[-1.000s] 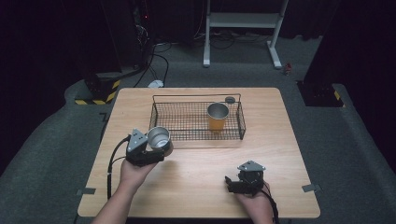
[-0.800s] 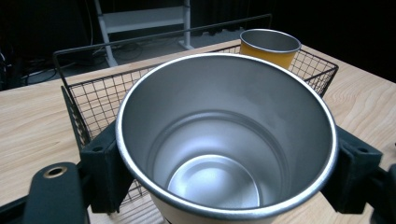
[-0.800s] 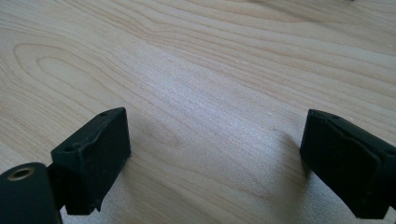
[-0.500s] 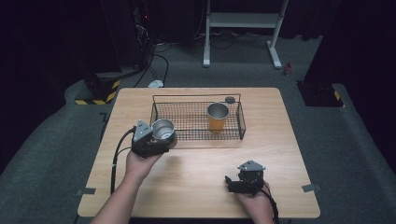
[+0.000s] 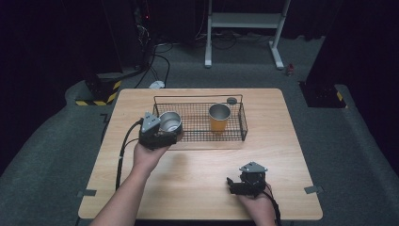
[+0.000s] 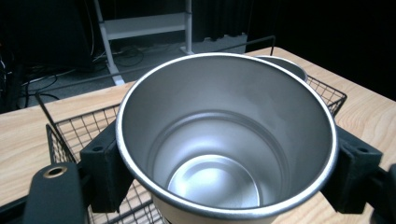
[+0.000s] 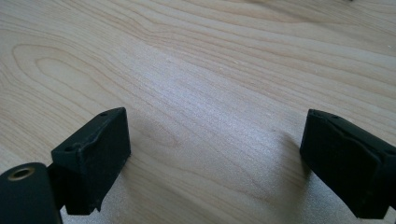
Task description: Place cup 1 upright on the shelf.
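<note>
Steel cup (image 6: 224, 140) pinched by left gripper (image 5: 164, 132); right gripper (image 7: 219, 163) view: jaws spread, nothing between.

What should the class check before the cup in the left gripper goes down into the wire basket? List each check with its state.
1. Grip: left gripper shut on the steel cup, a black finger on each side. Ok.
2. Cup upright, mouth up, nothing inside. Ok.
3. Cup over the basket: it hangs at the left end, by the rim. Cannot tell if it is fully inside the edge.
4. Free floor in the basket: the orange cup stands right of centre, the left part is bare. Ok.
5. Right gripper out of the way: open, low over the table near the front edge. Ok.
</note>
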Action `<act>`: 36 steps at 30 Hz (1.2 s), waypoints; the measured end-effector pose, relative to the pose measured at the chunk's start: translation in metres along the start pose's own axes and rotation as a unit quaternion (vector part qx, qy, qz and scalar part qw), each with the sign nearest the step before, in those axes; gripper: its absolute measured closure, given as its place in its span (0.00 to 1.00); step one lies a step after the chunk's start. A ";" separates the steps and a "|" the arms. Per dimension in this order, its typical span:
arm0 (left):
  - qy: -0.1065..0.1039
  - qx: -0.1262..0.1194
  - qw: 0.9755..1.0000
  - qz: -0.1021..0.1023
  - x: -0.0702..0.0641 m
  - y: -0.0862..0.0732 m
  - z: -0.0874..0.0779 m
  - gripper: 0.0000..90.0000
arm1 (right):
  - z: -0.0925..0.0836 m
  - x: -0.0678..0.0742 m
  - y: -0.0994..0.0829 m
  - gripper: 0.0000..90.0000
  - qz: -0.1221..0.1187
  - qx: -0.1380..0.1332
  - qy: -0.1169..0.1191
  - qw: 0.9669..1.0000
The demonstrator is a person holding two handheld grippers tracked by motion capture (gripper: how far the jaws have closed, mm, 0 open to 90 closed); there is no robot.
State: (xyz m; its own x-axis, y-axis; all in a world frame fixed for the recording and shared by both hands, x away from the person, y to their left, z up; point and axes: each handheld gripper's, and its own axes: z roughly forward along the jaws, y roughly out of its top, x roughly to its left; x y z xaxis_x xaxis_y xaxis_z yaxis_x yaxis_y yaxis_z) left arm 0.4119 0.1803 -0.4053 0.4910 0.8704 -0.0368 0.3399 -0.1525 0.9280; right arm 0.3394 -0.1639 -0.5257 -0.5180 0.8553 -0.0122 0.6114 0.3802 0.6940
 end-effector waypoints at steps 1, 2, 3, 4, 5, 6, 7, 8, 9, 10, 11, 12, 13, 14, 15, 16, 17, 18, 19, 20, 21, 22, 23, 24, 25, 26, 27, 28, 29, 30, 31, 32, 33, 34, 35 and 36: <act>0.000 0.002 1.000 0.000 0.001 0.001 0.002 0.21 | 0.000 0.000 0.000 0.09 0.000 0.000 0.000 1.000; 0.002 0.004 1.000 -0.002 0.002 0.003 0.004 0.21 | 0.000 0.000 0.000 0.09 0.000 0.000 0.000 1.000; 0.002 0.003 1.000 -0.001 0.002 0.004 0.006 0.21 | 0.000 0.000 0.000 0.09 0.000 0.000 0.000 1.000; 0.002 0.003 1.000 -0.003 0.003 0.005 0.008 0.21 | 0.000 0.000 0.000 0.09 0.000 0.000 0.000 1.000; 0.003 0.003 1.000 -0.005 0.004 0.006 0.009 0.21 | 0.000 0.000 0.000 0.09 0.000 0.000 0.000 1.000; 0.001 0.001 1.000 -0.005 0.005 0.008 0.011 0.21 | 0.000 0.000 0.000 0.09 0.000 0.000 0.000 1.000; 0.000 -0.002 1.000 -0.009 0.006 0.008 0.013 0.21 | 0.000 0.000 0.000 0.09 0.000 0.000 0.000 1.000; 0.000 0.000 1.000 -0.011 0.008 0.010 0.016 0.21 | 0.000 0.000 0.000 0.09 0.000 0.000 0.000 1.000; 0.001 0.003 1.000 -0.012 0.009 0.011 0.018 0.21 | 0.000 0.000 0.000 0.09 0.001 0.000 0.000 1.000; 0.002 0.002 1.000 -0.012 0.010 0.012 0.020 0.21 | 0.000 0.000 0.000 0.09 0.001 0.000 0.000 1.000; 0.004 0.002 1.000 -0.012 0.011 0.013 0.023 0.21 | 0.000 0.000 0.000 0.09 0.001 0.000 0.000 1.000; 0.005 0.001 1.000 -0.011 0.011 0.014 0.025 0.21 | 0.000 0.000 0.000 0.09 0.001 0.000 0.000 1.000; 0.007 0.000 1.000 -0.010 0.012 0.016 0.028 0.21 | 0.000 0.000 0.000 0.09 0.001 0.000 0.000 1.000; 0.008 -0.001 1.000 -0.011 0.013 0.017 0.029 0.21 | 0.000 0.000 0.000 0.09 0.001 0.000 0.000 1.000; 0.010 0.001 1.000 -0.011 0.014 0.018 0.032 0.21 | 0.000 0.000 0.000 0.09 0.001 0.000 0.000 1.000; 0.013 0.003 1.000 -0.009 0.016 0.019 0.035 0.21 | 0.000 0.000 0.000 0.09 0.001 0.000 0.000 1.000; 0.015 0.002 1.000 -0.009 0.017 0.020 0.036 0.21 | 0.000 0.000 0.000 0.09 0.001 0.000 0.000 1.000; 0.017 0.002 1.000 -0.009 0.018 0.022 0.039 0.21 | 0.000 0.000 0.000 0.09 0.001 0.000 -0.001 1.000; 0.019 0.001 1.000 -0.010 0.019 0.023 0.040 0.21 | 0.000 0.000 0.000 0.09 0.000 0.000 -0.001 1.000; 0.020 -0.005 1.000 -0.014 0.021 0.023 0.042 0.21 | 0.000 0.000 0.000 0.09 0.000 0.000 0.000 1.000; 0.019 -0.003 1.000 -0.018 0.023 0.024 0.043 0.21 | 0.000 0.000 0.000 0.09 -0.001 -0.001 -0.001 1.000; 0.021 0.000 1.000 -0.020 0.024 0.025 0.045 0.21 | 0.000 0.000 0.000 0.09 0.001 0.000 0.000 1.000; 0.024 0.001 1.000 -0.019 0.026 0.026 0.046 0.21 | 0.000 0.000 0.000 0.09 0.001 0.000 -0.001 1.000; 0.026 0.001 0.999 -0.019 0.026 0.027 0.048 0.21 | 0.000 0.000 0.000 0.09 0.000 0.000 -0.001 1.000; 0.028 0.001 0.999 -0.017 0.028 0.028 0.049 0.21 | 0.000 0.000 0.000 0.09 -0.001 -0.001 -0.001 1.000; 0.028 0.002 0.999 -0.019 0.029 0.028 0.050 0.21 | 0.000 0.000 0.000 0.09 0.000 0.000 0.000 1.000; 0.030 0.001 0.999 -0.021 0.029 0.029 0.051 0.21 | 0.000 0.000 0.000 0.09 0.000 0.000 -0.001 1.000; 0.031 0.003 0.999 -0.019 0.030 0.029 0.052 0.21 | 0.000 0.000 0.000 0.09 0.000 0.000 -0.001 1.000; 0.031 0.002 0.999 -0.021 0.030 0.029 0.053 0.21 | 0.000 0.000 0.000 0.09 0.000 0.000 0.000 1.000; 0.031 0.000 0.999 -0.022 0.031 0.029 0.054 0.21 | 0.000 0.000 0.000 0.09 0.001 0.000 -0.001 1.000; 0.033 0.002 0.999 -0.024 0.031 0.029 0.055 0.21 | 0.000 0.000 0.000 0.09 0.001 0.000 0.000 1.000; 0.033 0.004 0.999 -0.025 0.031 0.028 0.057 0.21 | 0.000 0.000 0.000 0.09 0.000 0.000 -0.001 1.000; 0.032 0.006 0.999 -0.026 0.031 0.027 0.058 0.21 | 0.000 0.000 0.000 0.09 0.001 0.000 0.000 1.000; 0.034 0.009 0.999 -0.025 0.031 0.026 0.060 0.21 | 0.000 0.000 0.000 0.09 0.000 0.000 0.000 1.000; 0.035 0.011 0.999 -0.025 0.031 0.026 0.061 0.21 | 0.000 0.000 0.000 0.09 0.000 0.000 0.000 1.000; 0.036 0.013 0.999 -0.025 0.032 0.025 0.062 0.21 | 0.000 0.000 0.000 0.09 0.000 0.000 0.000 1.000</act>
State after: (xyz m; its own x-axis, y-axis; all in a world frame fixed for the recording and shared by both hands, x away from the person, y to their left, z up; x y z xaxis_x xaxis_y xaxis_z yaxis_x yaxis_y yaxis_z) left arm 0.4857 0.1749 -0.4066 0.4149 0.9082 -0.0552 0.3831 -0.1193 0.9160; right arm 0.3397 -0.1637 -0.5257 -0.5171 0.8559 -0.0124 0.6117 0.3796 0.6941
